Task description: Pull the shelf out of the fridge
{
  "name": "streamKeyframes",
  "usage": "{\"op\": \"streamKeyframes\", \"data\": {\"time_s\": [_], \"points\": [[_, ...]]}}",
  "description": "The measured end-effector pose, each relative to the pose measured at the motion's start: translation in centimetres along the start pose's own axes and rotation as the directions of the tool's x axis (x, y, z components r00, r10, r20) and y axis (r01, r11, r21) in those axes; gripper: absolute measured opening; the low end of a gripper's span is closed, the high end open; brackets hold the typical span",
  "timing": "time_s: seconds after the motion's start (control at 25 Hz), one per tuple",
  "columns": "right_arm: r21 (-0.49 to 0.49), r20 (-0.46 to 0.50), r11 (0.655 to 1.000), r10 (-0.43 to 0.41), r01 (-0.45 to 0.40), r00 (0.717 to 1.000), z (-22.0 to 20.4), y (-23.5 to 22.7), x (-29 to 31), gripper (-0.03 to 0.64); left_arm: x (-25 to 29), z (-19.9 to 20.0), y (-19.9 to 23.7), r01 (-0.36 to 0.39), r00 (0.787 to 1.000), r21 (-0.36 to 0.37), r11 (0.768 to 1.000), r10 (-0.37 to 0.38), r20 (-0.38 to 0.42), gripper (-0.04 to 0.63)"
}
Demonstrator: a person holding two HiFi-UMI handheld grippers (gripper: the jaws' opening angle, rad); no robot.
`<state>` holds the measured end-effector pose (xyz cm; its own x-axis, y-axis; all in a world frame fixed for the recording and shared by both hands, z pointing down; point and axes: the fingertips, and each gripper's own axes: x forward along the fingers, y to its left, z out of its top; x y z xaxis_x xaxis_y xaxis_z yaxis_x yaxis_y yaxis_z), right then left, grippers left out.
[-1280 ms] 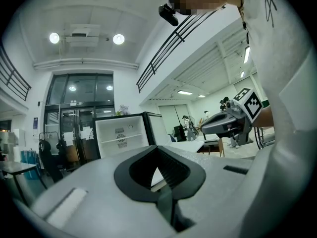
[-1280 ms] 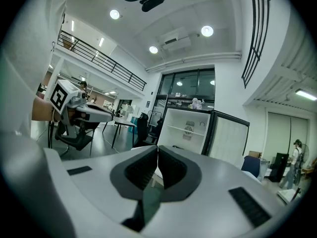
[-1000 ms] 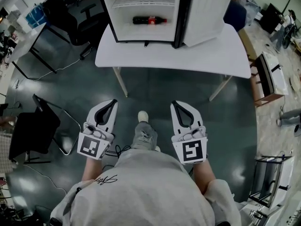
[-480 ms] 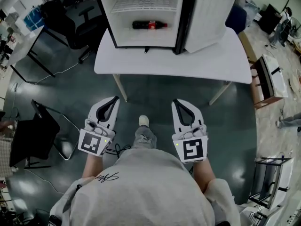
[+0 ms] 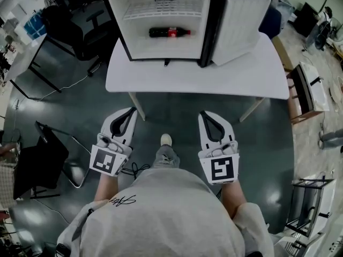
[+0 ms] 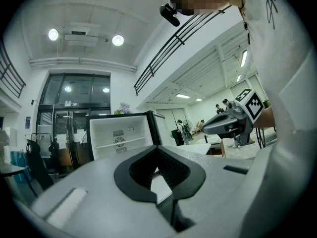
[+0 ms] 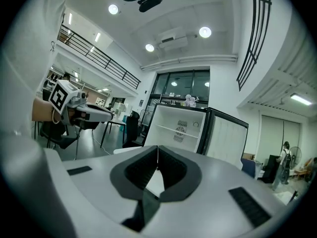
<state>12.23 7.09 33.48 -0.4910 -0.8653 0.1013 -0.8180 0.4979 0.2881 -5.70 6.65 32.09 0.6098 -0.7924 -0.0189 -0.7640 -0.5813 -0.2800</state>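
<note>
Ahead, thin white gridded shelf (image 5: 140, 12) sitting high inside the boxy open fridge (image 5: 122, 36), glossy dark bottle (image 5: 169, 32) lying beneath it, left gripper (image 5: 130, 112) and right gripper (image 5: 206, 115) hovering clenched and empty, well short of the smooth white table (image 5: 187, 79).

White table (image 5: 236, 79), open fridge (image 5: 161, 50) atop (seemingly toward its back)

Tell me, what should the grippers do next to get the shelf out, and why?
Probably step closer to the fridge and bring both grippers up toward the wire shelf. The left gripper and right gripper are shut, empty and short of the table, so nothing seems to be in reach yet. The door already stands open, and the shelf sits above the bottle.
</note>
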Motion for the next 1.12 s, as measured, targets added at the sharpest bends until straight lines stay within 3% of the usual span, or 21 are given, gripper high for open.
{"op": "streamKeyframes", "data": {"time_s": [1.12], "points": [[0.006, -0.022, 1.000, -0.013, 0.013, 1.000, 0.9, -5.2, 13.8, 0.012, 10.1, -2.6, 11.0, 0.030, 0.999, -0.006, 1.000, -0.030, -0.016, 0.005]]}}
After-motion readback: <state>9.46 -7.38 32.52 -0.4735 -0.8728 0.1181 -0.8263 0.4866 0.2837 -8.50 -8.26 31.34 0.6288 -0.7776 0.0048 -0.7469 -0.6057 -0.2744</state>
